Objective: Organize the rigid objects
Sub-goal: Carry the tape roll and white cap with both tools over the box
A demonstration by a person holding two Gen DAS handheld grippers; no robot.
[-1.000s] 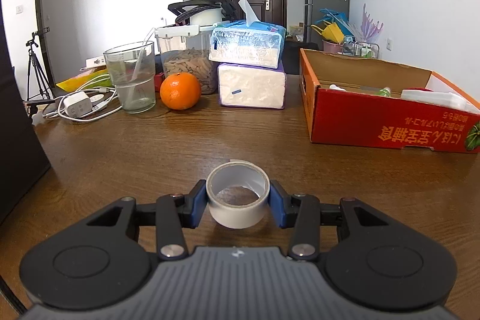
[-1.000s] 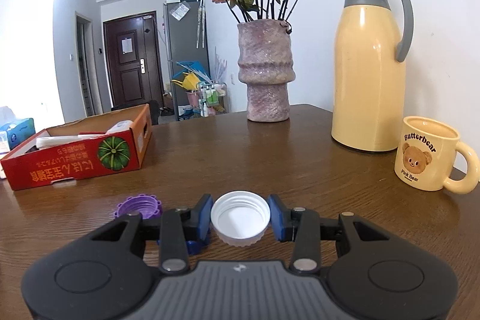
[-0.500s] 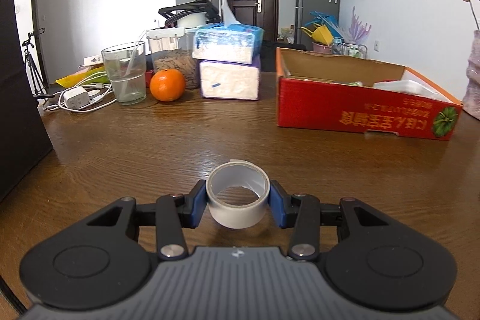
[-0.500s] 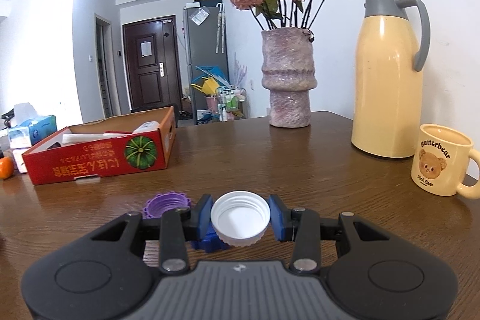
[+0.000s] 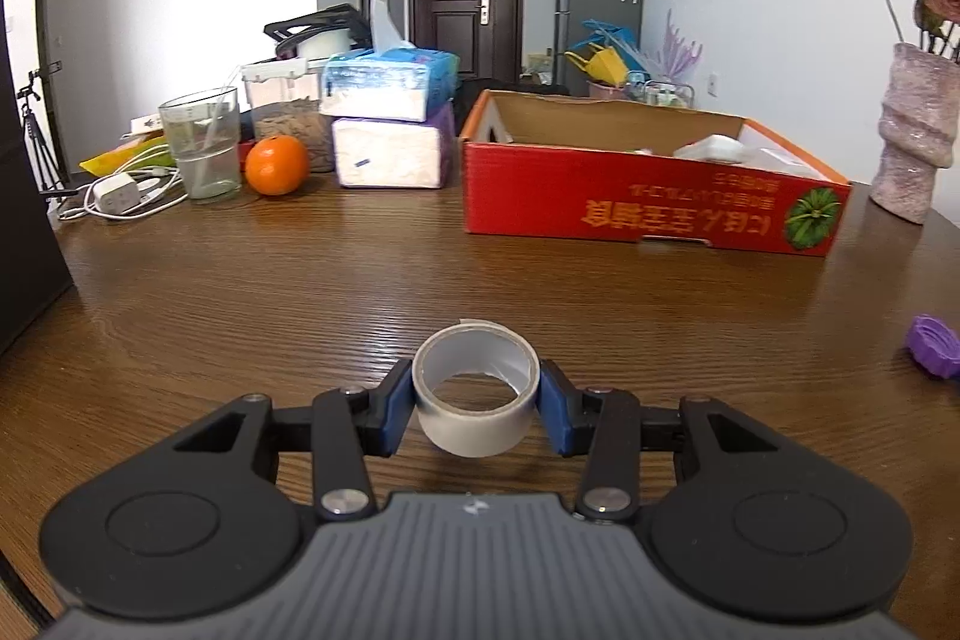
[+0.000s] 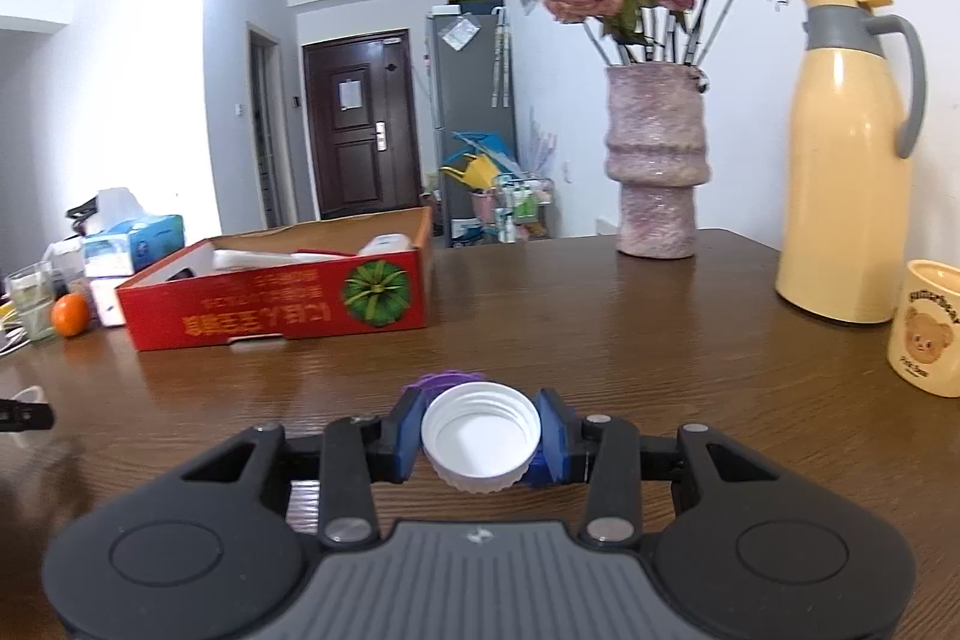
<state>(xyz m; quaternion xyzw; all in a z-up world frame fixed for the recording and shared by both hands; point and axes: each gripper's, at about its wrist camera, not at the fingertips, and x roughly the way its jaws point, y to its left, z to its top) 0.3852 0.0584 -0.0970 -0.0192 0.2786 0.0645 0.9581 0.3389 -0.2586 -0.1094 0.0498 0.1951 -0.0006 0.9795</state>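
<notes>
Clearly both hands are mid-carry, each with one small item pinched and lifted clear of the worktop (image 5: pixel 252 292). Nearest in the left wrist view, the left tool (image 5: pixel 477 403) is closed partway onto a roll of tape (image 5: pixel 476 394), its blue pads pressing the roll's two sides, the opening facing up. In the right wrist view, the right tool (image 6: pixel 480 436) is drawn in narrow around a white bottle cap (image 6: pixel 480 436), open side up, gripped at its ribbed rim. Just beyond that cap a purple cap (image 6: pixel 447 381) lies on the wood, mostly hidden behind it. Farther off stands the red cardboard box (image 5: pixel 654 202), open-topped with a few pale items inside. I judge it the likely destination. The next move calls for bringing each tool over the box's near wall, high enough to clear it, then releasing inside. Behind sit tissue packs (image 5: pixel 390 124), an orange (image 5: pixel 277 165) and a vase (image 6: pixel 657 166).
</notes>
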